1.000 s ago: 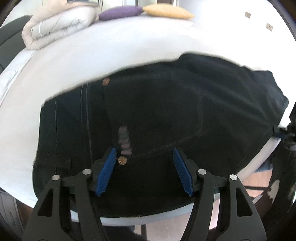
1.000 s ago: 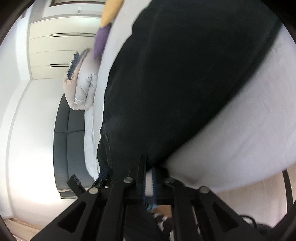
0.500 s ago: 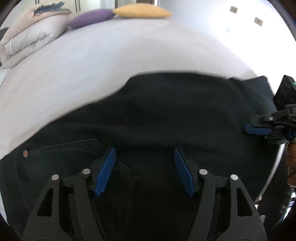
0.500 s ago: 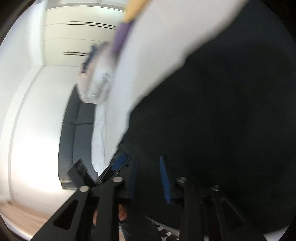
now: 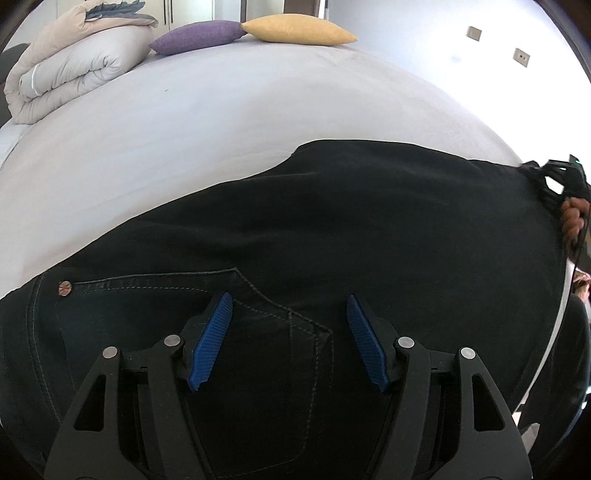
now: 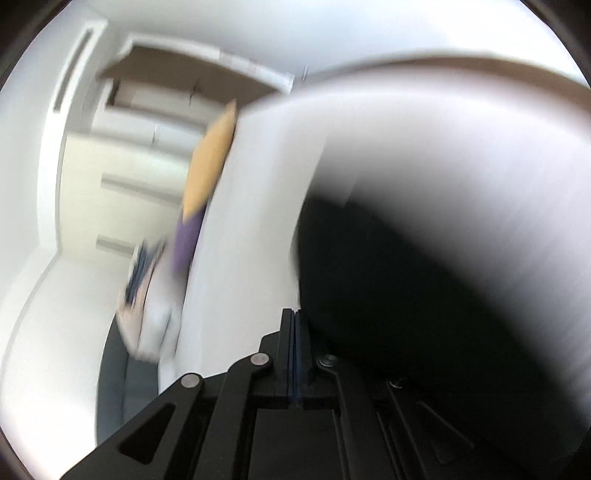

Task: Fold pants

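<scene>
The black pants (image 5: 332, 236) lay spread across the near part of the bed (image 5: 258, 110), the pocket stitching and a small copper rivet (image 5: 65, 288) showing close to the left wrist camera. The left gripper (image 5: 288, 339) hung just above the pocket area with its blue pads (image 5: 210, 339) well apart and nothing pressed between them. At the far right edge of the cloth, in the left wrist view, the right gripper (image 5: 554, 177) sat against the dark fabric, with part of the person's hand (image 5: 572, 221) behind it. In the blurred right wrist view that gripper (image 6: 295, 354) had its jaws fully together, having just been closing; black cloth lay right beside the pads, but I could not tell whether any of it was pinched between them. Farther up the bed sat a folded grey and beige duvet (image 5: 70, 70), a purple cushion (image 5: 195, 37) and a yellow cushion (image 5: 299, 29) touching it end to end. Beyond stood a pale wall with two small switch plates (image 5: 521, 56).
</scene>
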